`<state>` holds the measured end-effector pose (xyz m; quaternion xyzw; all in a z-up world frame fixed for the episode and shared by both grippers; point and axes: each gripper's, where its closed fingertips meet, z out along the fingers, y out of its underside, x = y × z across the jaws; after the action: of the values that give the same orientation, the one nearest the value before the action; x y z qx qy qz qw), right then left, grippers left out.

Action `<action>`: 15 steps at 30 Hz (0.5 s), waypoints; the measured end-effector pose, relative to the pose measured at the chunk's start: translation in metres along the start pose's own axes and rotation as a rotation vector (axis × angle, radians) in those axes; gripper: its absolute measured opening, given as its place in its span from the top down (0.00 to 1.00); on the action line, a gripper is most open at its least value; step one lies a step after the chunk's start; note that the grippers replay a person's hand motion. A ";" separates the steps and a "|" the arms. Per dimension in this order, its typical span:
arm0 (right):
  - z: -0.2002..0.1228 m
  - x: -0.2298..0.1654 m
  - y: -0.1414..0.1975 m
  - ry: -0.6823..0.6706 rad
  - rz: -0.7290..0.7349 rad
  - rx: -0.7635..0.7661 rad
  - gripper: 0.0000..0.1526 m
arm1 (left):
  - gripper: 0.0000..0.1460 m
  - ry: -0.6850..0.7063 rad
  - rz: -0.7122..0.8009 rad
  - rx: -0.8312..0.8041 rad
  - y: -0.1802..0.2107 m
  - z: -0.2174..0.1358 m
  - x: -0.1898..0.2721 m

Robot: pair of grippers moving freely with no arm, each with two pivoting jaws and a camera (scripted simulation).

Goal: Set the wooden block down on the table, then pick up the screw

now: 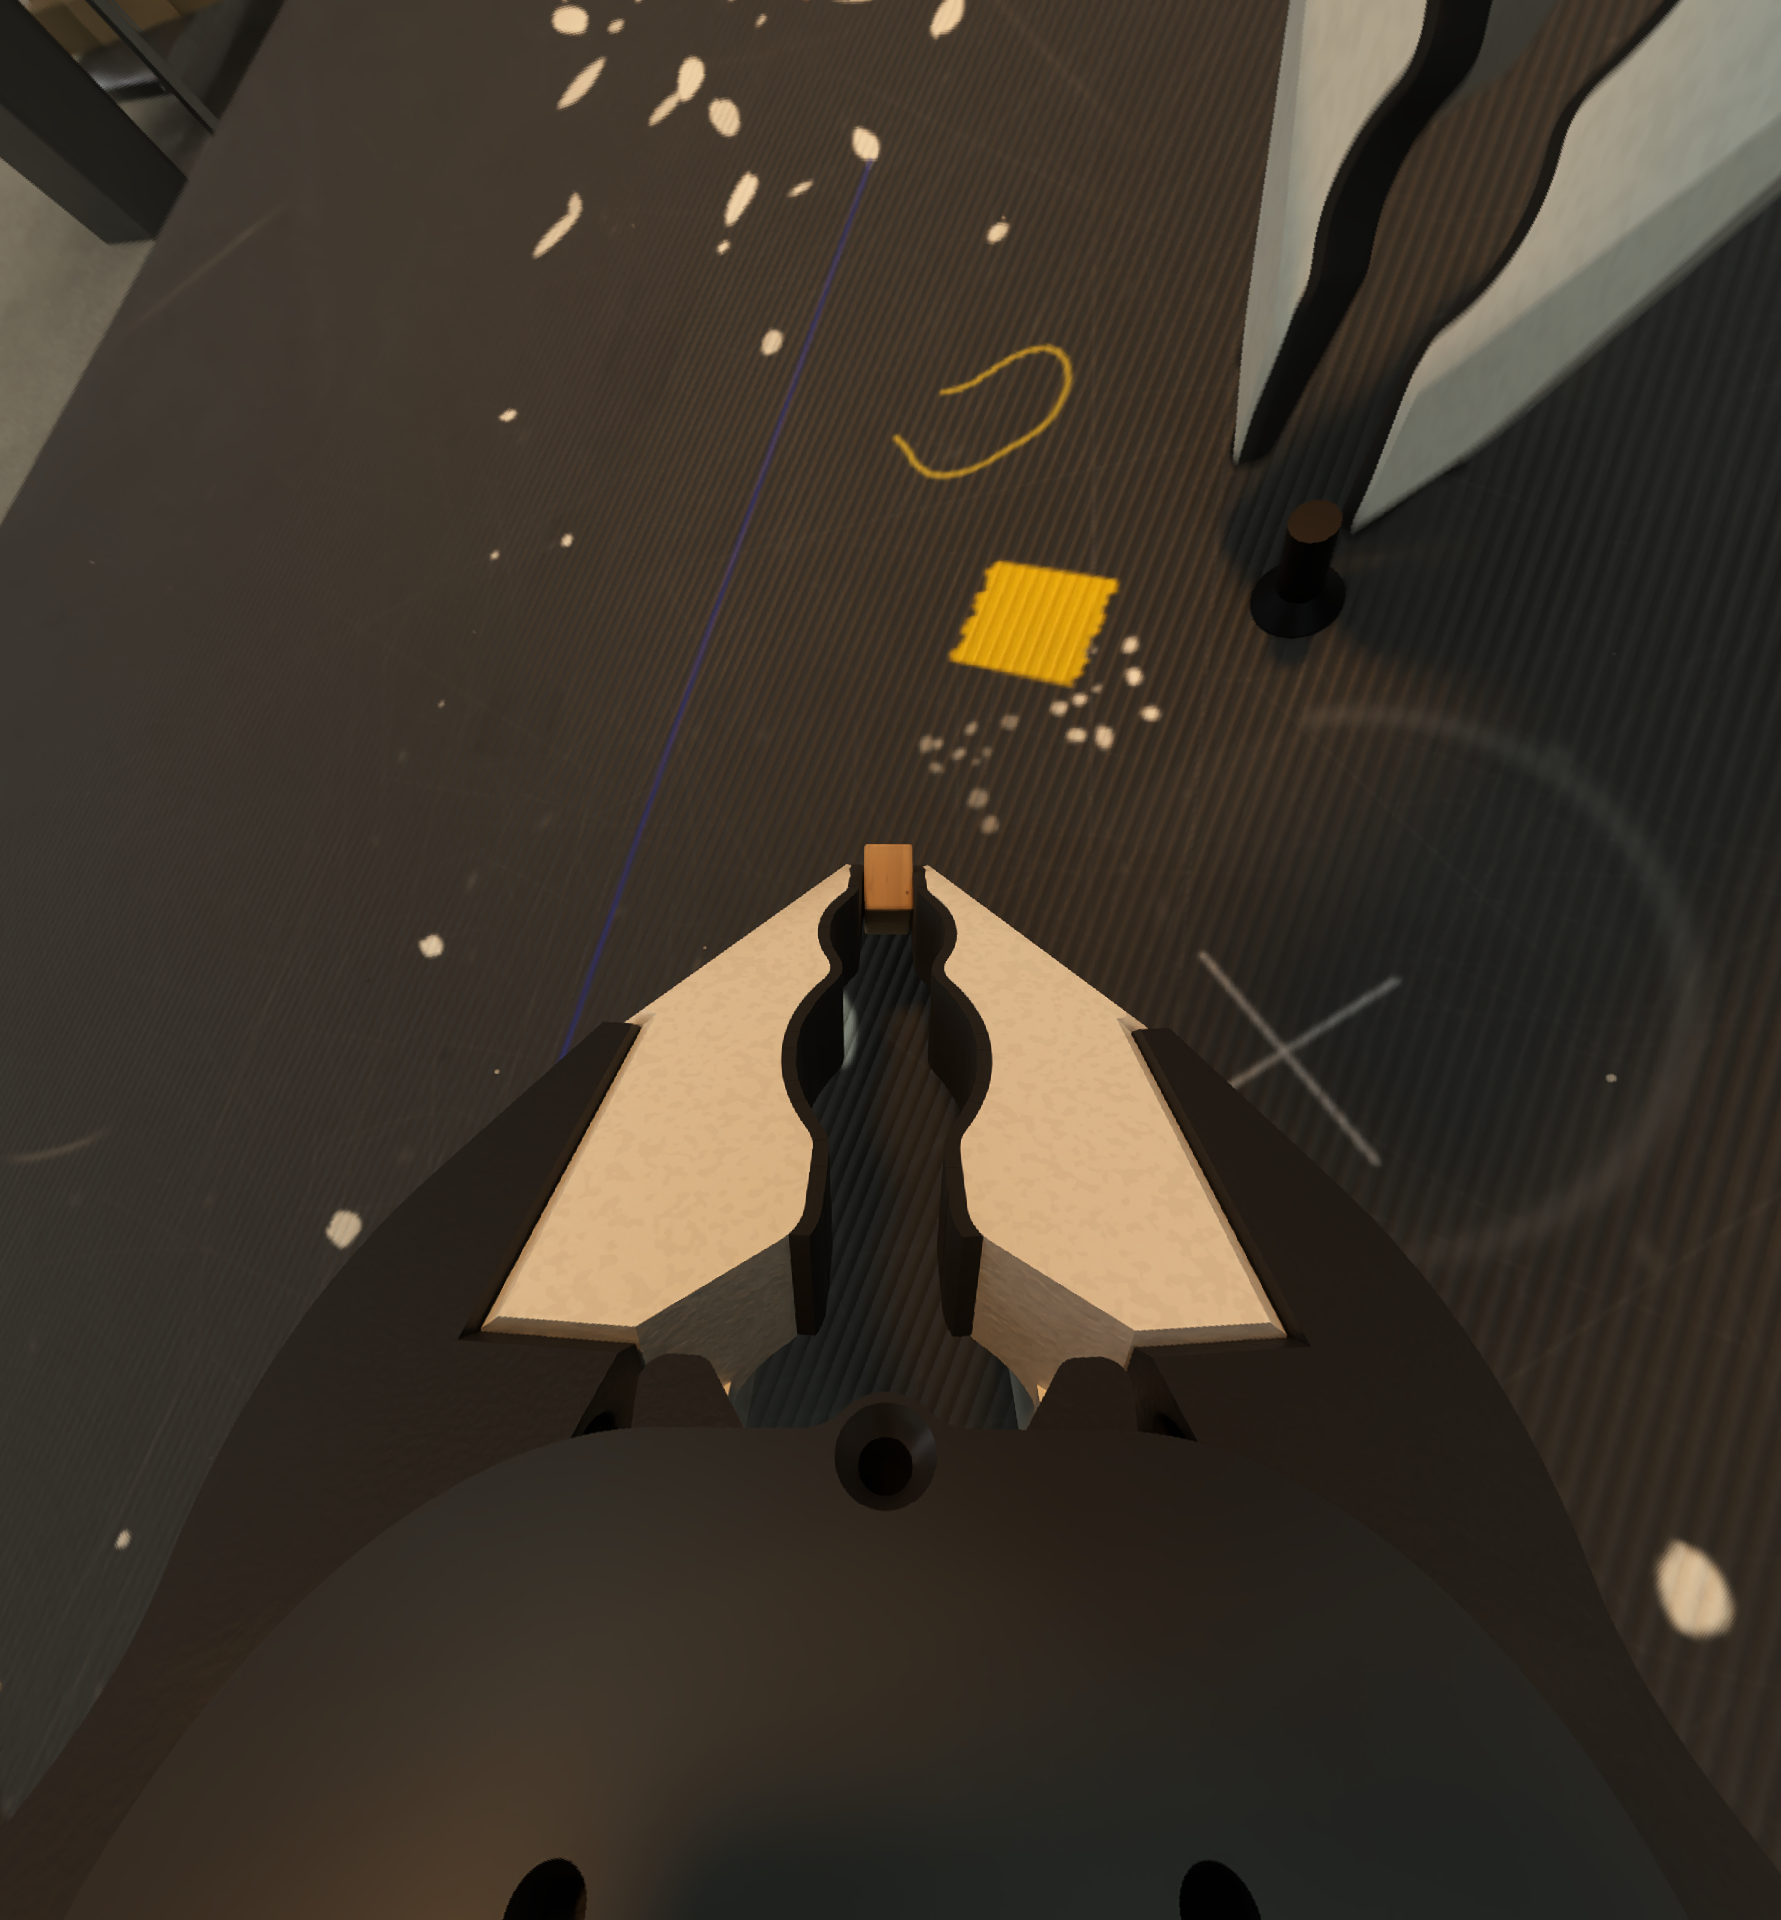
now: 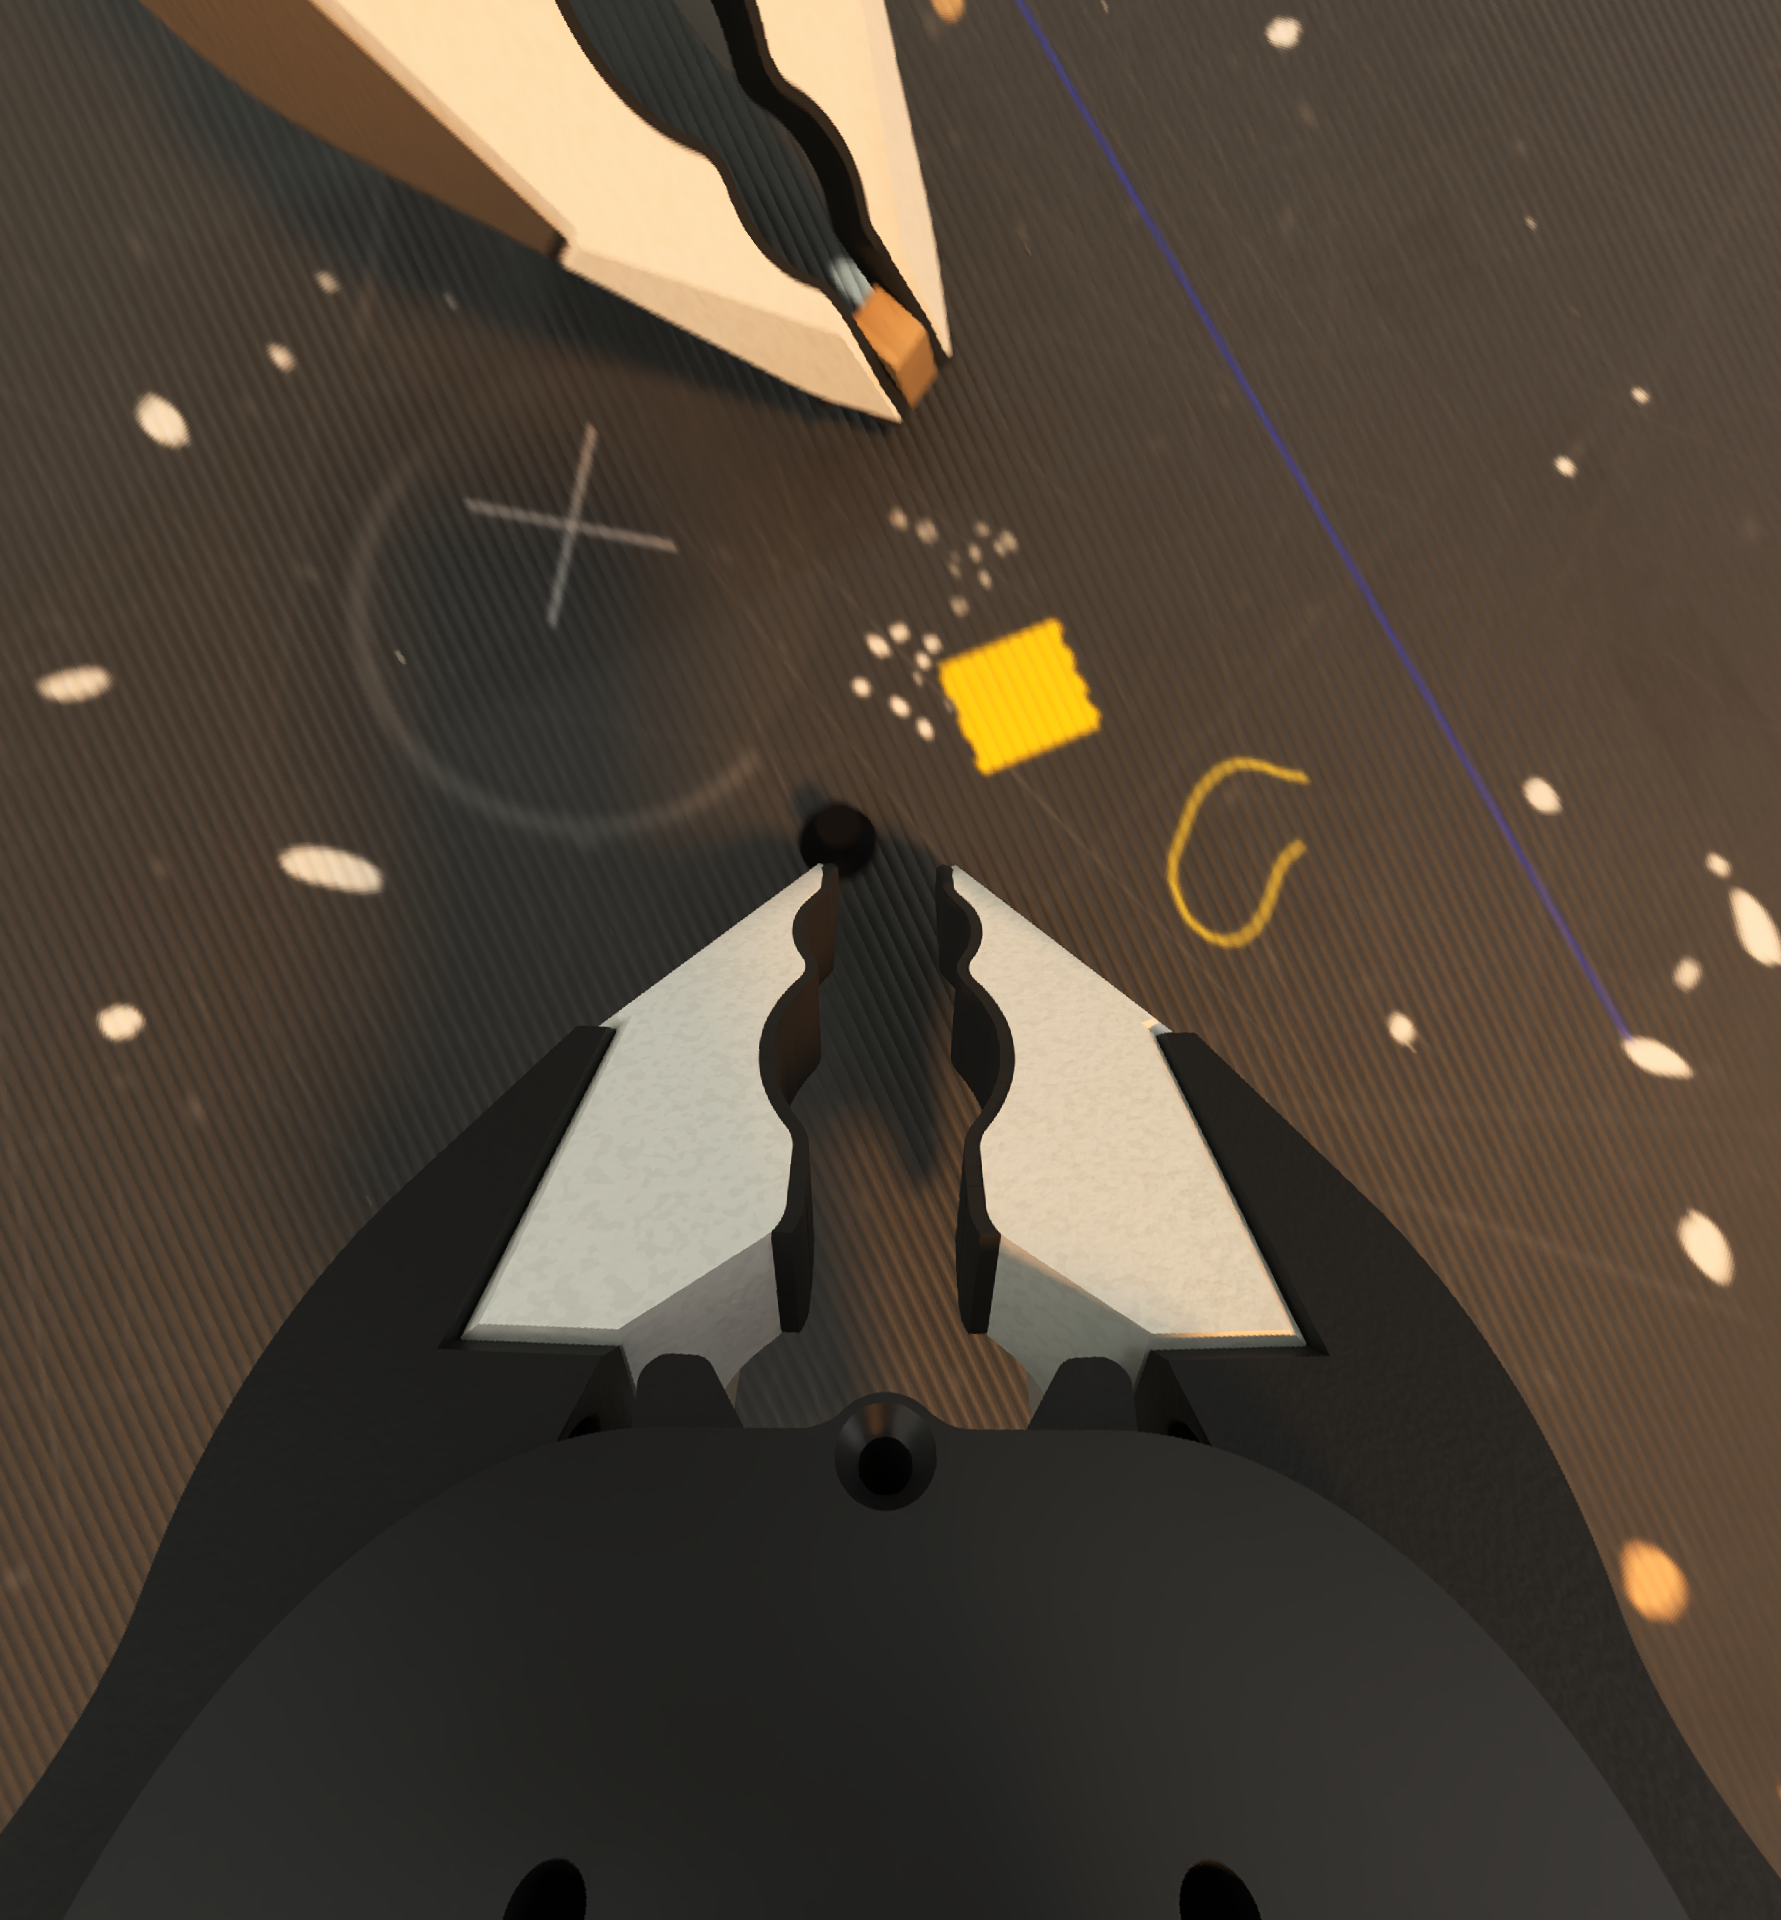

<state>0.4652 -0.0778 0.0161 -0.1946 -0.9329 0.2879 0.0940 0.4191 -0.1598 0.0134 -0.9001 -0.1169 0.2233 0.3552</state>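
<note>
between the tan fingertips of the left gripper point(image 1: 887, 883) sits the wooden block point(image 1: 887, 876), pinched at the very tips with the jaws drawn nearly together, so the first step looks unfinished: the block is held above the dark table point(image 1: 346, 727), not resting on it. its shadow in the right wrist view suggests it hangs a little clear of the surface.

far and to the right in the left wrist view, the screw point(image 1: 1299, 577) stands on its wide head with the shank pointing up, untouched. the right gripper point(image 2: 886, 878) hangs over it with its grey fingers parted by a modest gap and nothing between them; the screw point(image 2: 836, 833) lies just beyond the left fingertip, close to touching, not centred in the gap.

judging from this, both steps remain: lowering and releasing the block, then closing on the screw.

no container shows in either view; only paint marks, a yellow square point(image 1: 1033, 623) and pale flecks cover the table.
</note>
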 end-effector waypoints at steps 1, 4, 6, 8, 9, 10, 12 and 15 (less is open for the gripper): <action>-0.005 0.003 0.005 0.021 -0.012 -0.021 0.87 | 0.94 0.004 -0.001 -0.009 0.000 0.001 0.001; -0.024 0.005 0.011 0.027 -0.001 0.023 0.85 | 0.94 -0.004 0.028 -0.012 -0.003 0.003 0.006; -0.033 0.008 0.020 0.033 0.029 0.023 0.83 | 0.94 -0.005 0.047 -0.006 -0.005 0.004 0.009; -0.037 0.012 0.029 0.041 0.084 0.016 0.77 | 0.94 -0.002 0.057 -0.001 -0.007 0.005 0.011; -0.036 0.011 0.030 0.025 0.117 0.033 0.75 | 0.94 0.000 0.058 0.000 -0.008 0.005 0.012; -0.034 0.007 0.029 -0.002 0.146 0.053 0.74 | 0.94 0.005 0.054 0.000 -0.009 0.006 0.013; -0.027 0.001 0.029 -0.033 0.158 0.054 0.72 | 0.94 0.022 0.034 -0.001 -0.010 0.006 0.015; -0.014 0.002 0.032 0.019 0.087 0.000 0.72 | 0.91 0.038 0.001 -0.010 -0.010 0.004 0.017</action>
<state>0.4769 -0.0455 0.0098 -0.2375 -0.9227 0.2900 0.0903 0.4319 -0.1438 0.0122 -0.9060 -0.1107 0.2059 0.3529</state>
